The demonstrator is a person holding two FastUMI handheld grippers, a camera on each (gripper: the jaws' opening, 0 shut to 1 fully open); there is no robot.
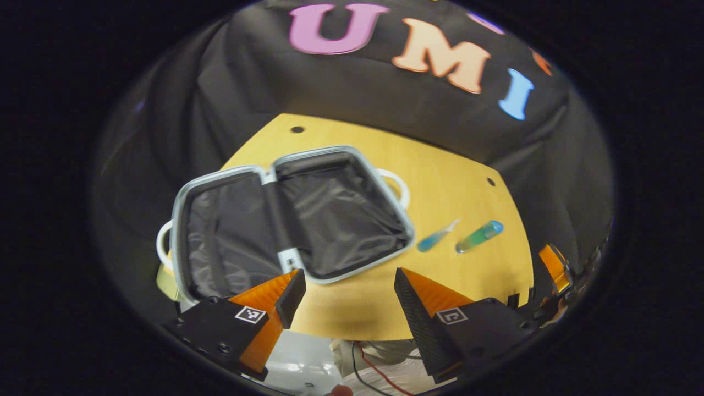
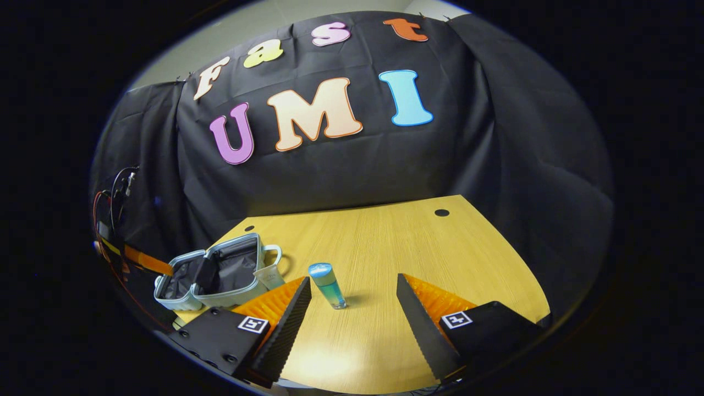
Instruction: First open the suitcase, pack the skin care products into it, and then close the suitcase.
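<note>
The table (image 1: 467,181) carries the suitcase (image 1: 286,220), lying spread open with both dark-lined halves up, toward its left side. To the right of the case, apart from it, stand a bottle (image 2: 328,285) and a smaller tube (image 1: 435,237). The left gripper (image 1: 346,291) hangs released over the case's near edge; the right gripper (image 2: 352,300) is spread wide, empty, just short of the bottle.
</note>
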